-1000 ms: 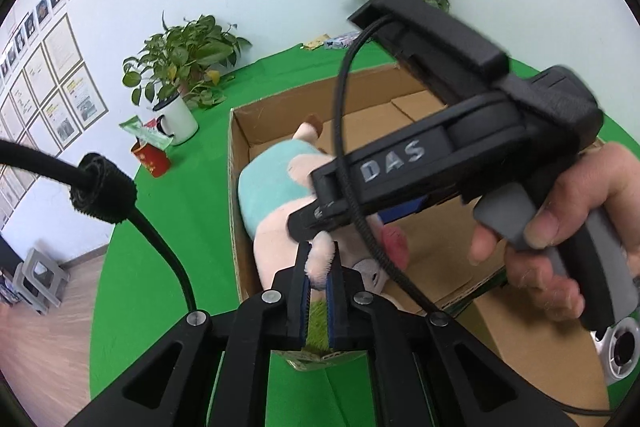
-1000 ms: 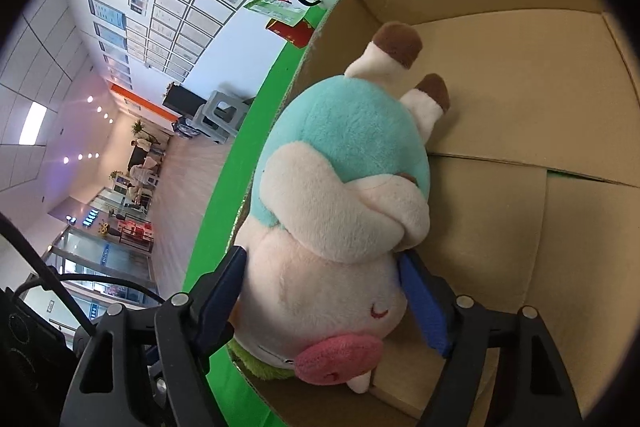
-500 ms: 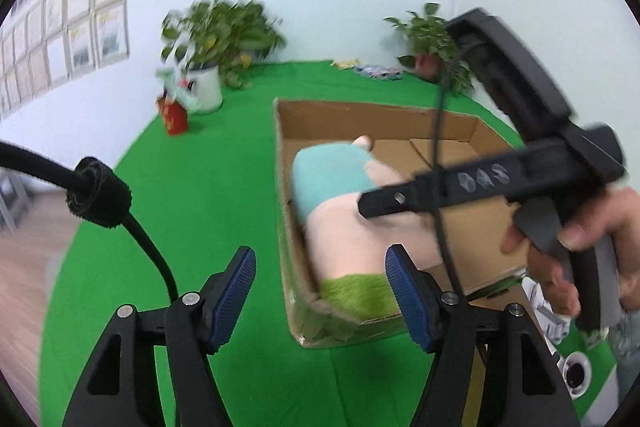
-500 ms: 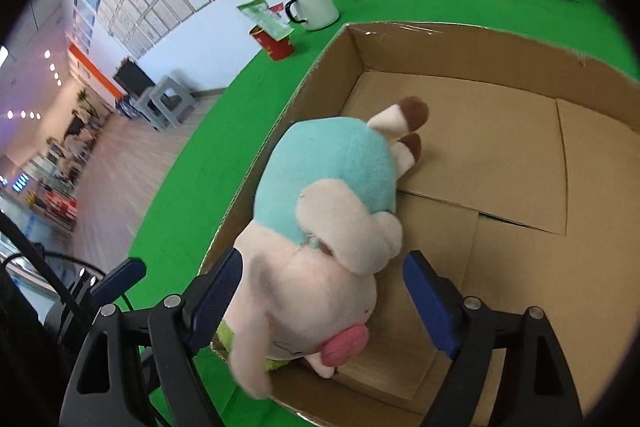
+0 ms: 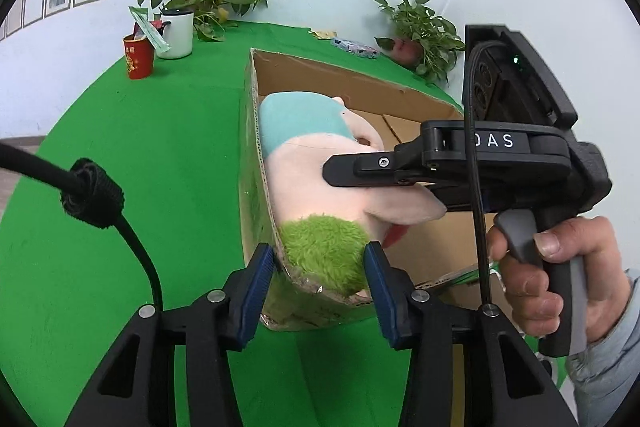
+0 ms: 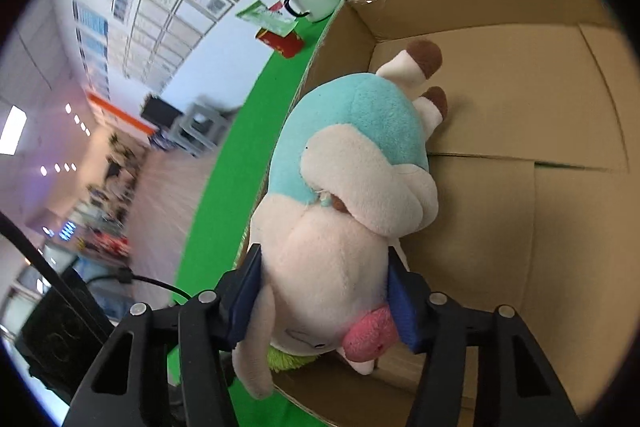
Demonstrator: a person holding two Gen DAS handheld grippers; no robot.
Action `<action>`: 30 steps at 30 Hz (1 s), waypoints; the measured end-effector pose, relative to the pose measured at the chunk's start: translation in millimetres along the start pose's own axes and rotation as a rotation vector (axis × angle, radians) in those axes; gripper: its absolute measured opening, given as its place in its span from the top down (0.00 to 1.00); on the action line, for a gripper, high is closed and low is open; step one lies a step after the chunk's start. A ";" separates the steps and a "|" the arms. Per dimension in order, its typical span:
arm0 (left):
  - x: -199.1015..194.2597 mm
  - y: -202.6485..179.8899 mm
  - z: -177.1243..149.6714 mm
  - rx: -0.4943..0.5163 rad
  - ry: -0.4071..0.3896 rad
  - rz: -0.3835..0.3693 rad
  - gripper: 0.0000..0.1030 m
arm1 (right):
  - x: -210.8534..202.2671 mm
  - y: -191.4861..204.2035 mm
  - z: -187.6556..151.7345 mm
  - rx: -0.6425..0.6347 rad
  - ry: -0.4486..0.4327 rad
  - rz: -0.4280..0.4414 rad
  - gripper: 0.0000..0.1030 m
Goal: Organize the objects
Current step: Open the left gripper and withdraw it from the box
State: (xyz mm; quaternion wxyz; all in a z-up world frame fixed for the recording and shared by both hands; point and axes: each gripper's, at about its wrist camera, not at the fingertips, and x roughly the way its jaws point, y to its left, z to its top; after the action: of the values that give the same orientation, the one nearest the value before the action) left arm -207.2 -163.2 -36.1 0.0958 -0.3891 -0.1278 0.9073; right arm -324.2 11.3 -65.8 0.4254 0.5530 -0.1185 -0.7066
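Comparing with the views half a second back, the right tongs (image 6: 324, 291) have closed: both blue pads now press into the pale head of the plush toy (image 6: 352, 163), where before they stood wide apart on either side of it. The left tongs (image 5: 320, 279) have moved in as well. They were clear of the cardboard box (image 5: 360, 83); now they stand partly open, astride the near corner of the box, one pad outside the wall and one beside the toy's green tuft, lower centre of the left view. Whether the pads touch the cardboard or the tuft cannot be told.

The plush toy lies inside the box against its left wall, head at the near corner, brown-tipped feet pointing toward the far wall. Judgement: the toy is already in the container, so the renewed grip suggests repositioning or seating it, not removal; this is uncertain.

Edges and clearance:
- The box wall runs directly along the toy's left flank; no gap shows there.
- The box floor to the right of the toy, centre and right of the right view, is bare cardboard with open flap seams, giving room to shift the toy that way.
- The green tabletop (image 5: 140, 147) left of the box is open as far as the red cup (image 5: 138, 57) and white mug (image 5: 176, 35) at upper left.
- The two tools work close together at the near corner; collision risk is present.
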 end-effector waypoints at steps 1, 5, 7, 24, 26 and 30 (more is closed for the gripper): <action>-0.6 -0.3 -0.8 0.002 0.001 0.002 0.57 | 1.9 -2.7 -1.5 0.015 0.003 0.012 0.45; -0.7 -0.7 0.3 0.006 0.001 0.006 0.57 | 5.9 -1.9 -4.9 -0.002 0.027 -0.012 0.39; -1.4 -4.3 -1.5 0.021 0.004 0.028 0.57 | 2.2 1.5 -5.7 -0.021 0.024 -0.041 0.32; -67.9 -87.7 -9.1 0.165 -0.242 0.164 0.09 | -137.9 31.0 -114.4 -0.294 -0.421 -0.740 0.10; -73.7 -101.3 -13.6 0.168 -0.243 0.144 0.09 | -154.6 28.4 -136.3 -0.281 -0.461 -0.770 0.10; -82.2 -132.1 -25.1 0.182 -0.213 0.095 0.09 | -173.0 22.9 -160.2 -0.267 -0.483 -0.786 0.10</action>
State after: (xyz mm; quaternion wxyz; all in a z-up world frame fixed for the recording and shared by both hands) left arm -123.2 -56.4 43.8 0.0736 -0.2861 -0.0360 0.9547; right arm -167.6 172.5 8.9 0.1535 0.3166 0.0959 -0.9311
